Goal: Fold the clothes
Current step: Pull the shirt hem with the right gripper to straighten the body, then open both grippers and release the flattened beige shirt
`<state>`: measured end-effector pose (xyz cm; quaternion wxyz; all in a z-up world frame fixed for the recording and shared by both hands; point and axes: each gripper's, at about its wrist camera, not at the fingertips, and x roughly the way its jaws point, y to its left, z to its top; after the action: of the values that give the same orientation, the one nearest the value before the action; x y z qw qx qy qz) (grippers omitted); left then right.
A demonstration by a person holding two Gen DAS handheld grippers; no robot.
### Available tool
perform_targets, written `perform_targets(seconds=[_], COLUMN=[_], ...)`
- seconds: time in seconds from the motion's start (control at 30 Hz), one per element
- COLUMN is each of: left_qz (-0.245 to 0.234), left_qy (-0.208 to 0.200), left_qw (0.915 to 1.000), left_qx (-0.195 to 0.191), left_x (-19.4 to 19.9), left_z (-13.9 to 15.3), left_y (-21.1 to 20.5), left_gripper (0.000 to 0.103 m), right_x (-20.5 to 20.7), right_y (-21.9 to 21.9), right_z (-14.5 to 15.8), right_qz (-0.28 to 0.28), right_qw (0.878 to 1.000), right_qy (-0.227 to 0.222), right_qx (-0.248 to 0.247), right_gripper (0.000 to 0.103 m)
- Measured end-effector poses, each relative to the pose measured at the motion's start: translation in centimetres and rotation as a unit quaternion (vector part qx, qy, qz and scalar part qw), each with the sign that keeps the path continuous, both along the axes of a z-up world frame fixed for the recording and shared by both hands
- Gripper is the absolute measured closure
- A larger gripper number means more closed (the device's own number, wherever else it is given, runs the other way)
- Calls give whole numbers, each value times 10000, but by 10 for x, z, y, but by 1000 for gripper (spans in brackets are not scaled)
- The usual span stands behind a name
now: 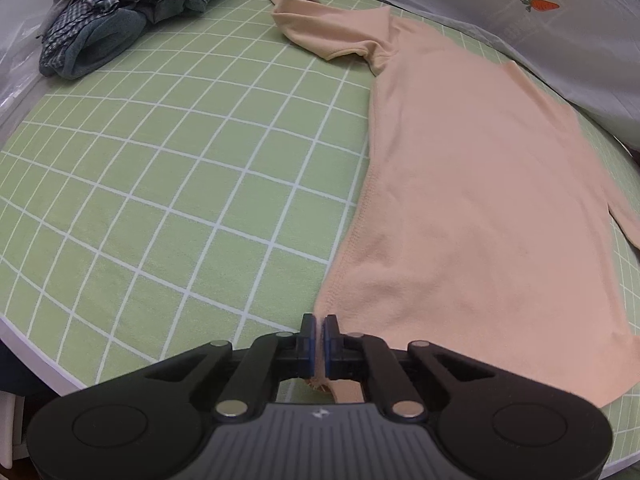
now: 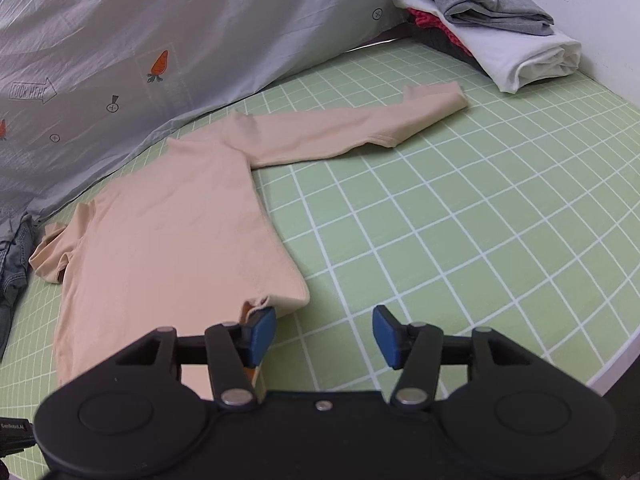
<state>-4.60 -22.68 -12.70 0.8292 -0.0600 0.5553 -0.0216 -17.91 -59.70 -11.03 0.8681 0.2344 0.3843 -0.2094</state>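
While peach long-sleeve top (image 1: 460, 184) lies spread flat on green grid sheet (image 1: 168, 184) | handling: light, limp knit, likely drapes and bunches, so pinch hem corners | left gripper (image 1: 319, 326) clamped on hem corner | right gripper (image 2: 324, 330) spread wide, other hem corner touching its left pad, unheld

Open green sheet (image 1: 168, 184) left of shirt (image 1: 472, 184), clothes pile (image 1: 120, 12) far corner, quilt (image 2: 160, 40) behind
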Motion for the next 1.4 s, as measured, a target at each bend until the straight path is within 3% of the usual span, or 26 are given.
perform_targets(seconds=[0.2, 0.3, 0.4, 0.5, 0.6, 0.8, 0.97, 1.1, 1.27, 1.4], left_qz=[402, 372, 125, -159, -442, -1225, -1819, -2120, -1847, -1309], left_qy=[-11, 59, -30, -181, -332, -425, -213, -106, -84, -105], left_qw=[9992, 9992, 9996, 9989, 9970, 9884, 9812, 9750, 9810, 9903], left_qx=[17, 165, 269, 405, 540, 792, 602, 663, 582, 452], left_x=[-15, -20, -16, -9, -2, 12, 17, 15, 19, 26], left_z=[2, 4, 11, 18, 25, 24, 10, 1, -3, -4], left_y=[1, -4, -12, -21, -31, -61, -94, -121, -144, -162], left_gripper=[89, 64, 55, 39, 31, 27, 24, 24, 20, 20], right_x=[-1, 1, 3, 5, 5, -4, -12, -14, -1, 13], right_y=[0, -3, 0, 5, 9, 10, 15, 2, -37, -85], right_z=[8, 11, 7, 5, 8, 18, 20, 13, 14, 13], right_qz=[248, 220, 124, 4, -68, -473, -519, -612, -445, -350], right_qw=[9991, 9991, 9995, 9996, 9989, 9965, 9926, 9911, 9892, 9920], right_qy=[-60, -119, -82, -14, 7, 220, 615, 795, 702, 589], right_qx=[-329, -332, -287, -296, -463, -652, -911, -872, -1206, -1058], right_gripper=[35, 27, 24, 23, 22, 19, 16, 12, 4, 3])
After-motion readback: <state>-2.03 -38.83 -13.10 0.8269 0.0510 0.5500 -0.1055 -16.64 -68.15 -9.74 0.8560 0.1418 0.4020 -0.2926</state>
